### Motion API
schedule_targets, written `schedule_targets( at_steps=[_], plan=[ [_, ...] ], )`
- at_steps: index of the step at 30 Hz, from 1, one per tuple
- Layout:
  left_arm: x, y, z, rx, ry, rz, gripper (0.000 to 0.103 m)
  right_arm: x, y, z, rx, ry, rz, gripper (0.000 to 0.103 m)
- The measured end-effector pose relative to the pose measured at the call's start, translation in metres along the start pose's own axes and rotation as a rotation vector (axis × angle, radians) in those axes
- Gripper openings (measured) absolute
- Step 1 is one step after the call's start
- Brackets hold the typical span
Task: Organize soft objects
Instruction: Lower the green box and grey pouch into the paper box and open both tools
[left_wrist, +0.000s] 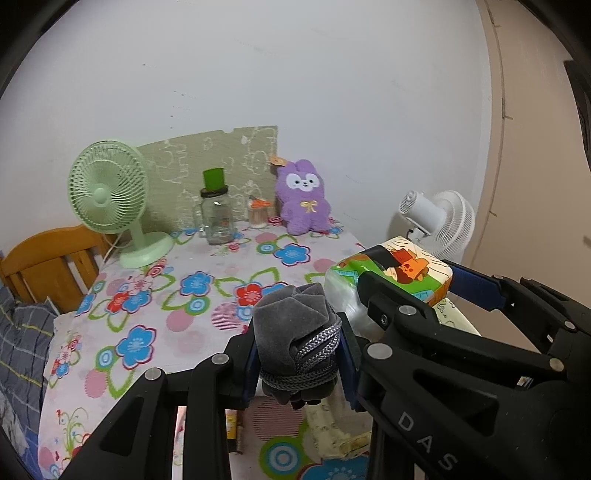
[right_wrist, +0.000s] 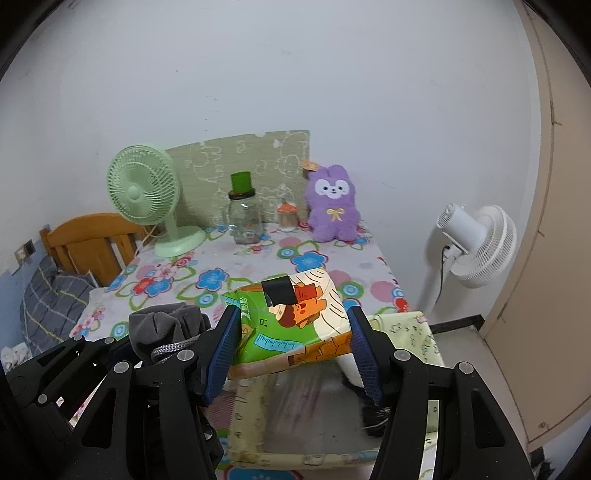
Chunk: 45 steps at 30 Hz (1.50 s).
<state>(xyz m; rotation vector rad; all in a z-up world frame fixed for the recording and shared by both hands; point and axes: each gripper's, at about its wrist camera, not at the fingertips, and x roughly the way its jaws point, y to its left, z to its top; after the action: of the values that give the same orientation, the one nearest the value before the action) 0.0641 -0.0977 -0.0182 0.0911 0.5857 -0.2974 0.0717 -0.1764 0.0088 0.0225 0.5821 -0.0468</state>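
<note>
My left gripper (left_wrist: 299, 354) is shut on a grey velvet drawstring pouch (left_wrist: 295, 325) and holds it above the near edge of the flowered table (left_wrist: 155, 302). My right gripper (right_wrist: 295, 343) is shut on a soft tissue pack (right_wrist: 295, 314) printed green and orange, held above an open pale yellow storage box (right_wrist: 424, 339). The pack (left_wrist: 399, 269) and right gripper show at the right of the left wrist view; the pouch (right_wrist: 166, 325) shows at the left of the right wrist view. A purple plush bunny (left_wrist: 303, 195) sits at the table's back.
A green desk fan (left_wrist: 110, 192), a glass jar with a green lid (left_wrist: 216, 214) and a small toothpick jar (left_wrist: 258, 212) stand at the back of the table. A white floor fan (right_wrist: 476, 243) stands right of it. A wooden bed frame (left_wrist: 48, 266) is at the left.
</note>
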Motion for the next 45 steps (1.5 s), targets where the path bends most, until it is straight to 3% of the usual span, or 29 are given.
schedule_targets(
  at_steps=[19,21,26,29,33,38,45],
  plan=[
    [0.051,-0.049,-0.01,0.101,0.114,-0.076,0.038,0.032,-0.058,-0.024,0.059,0.068,-0.057,0.062],
    [0.054,-0.053,-0.013,0.122,0.123,-0.069,0.042,0.036,-0.06,-0.027,0.058,0.079,-0.06,0.062],
    [0.062,-0.057,-0.018,0.151,0.14,-0.031,0.069,0.045,-0.07,-0.036,0.081,0.107,-0.065,0.062],
    [0.066,-0.057,-0.02,0.152,0.154,-0.027,0.078,0.049,-0.073,-0.039,0.089,0.118,-0.068,0.064],
    [0.068,-0.058,-0.023,0.158,0.17,-0.025,0.084,0.052,-0.074,-0.042,0.089,0.133,-0.069,0.066],
    [0.067,-0.06,-0.028,0.167,0.186,-0.017,0.092,0.056,-0.074,-0.046,0.099,0.164,-0.024,0.086],
    [0.061,-0.056,-0.029,0.152,0.19,-0.044,0.096,0.048,-0.069,-0.049,0.1,0.16,-0.048,0.091]
  ],
)
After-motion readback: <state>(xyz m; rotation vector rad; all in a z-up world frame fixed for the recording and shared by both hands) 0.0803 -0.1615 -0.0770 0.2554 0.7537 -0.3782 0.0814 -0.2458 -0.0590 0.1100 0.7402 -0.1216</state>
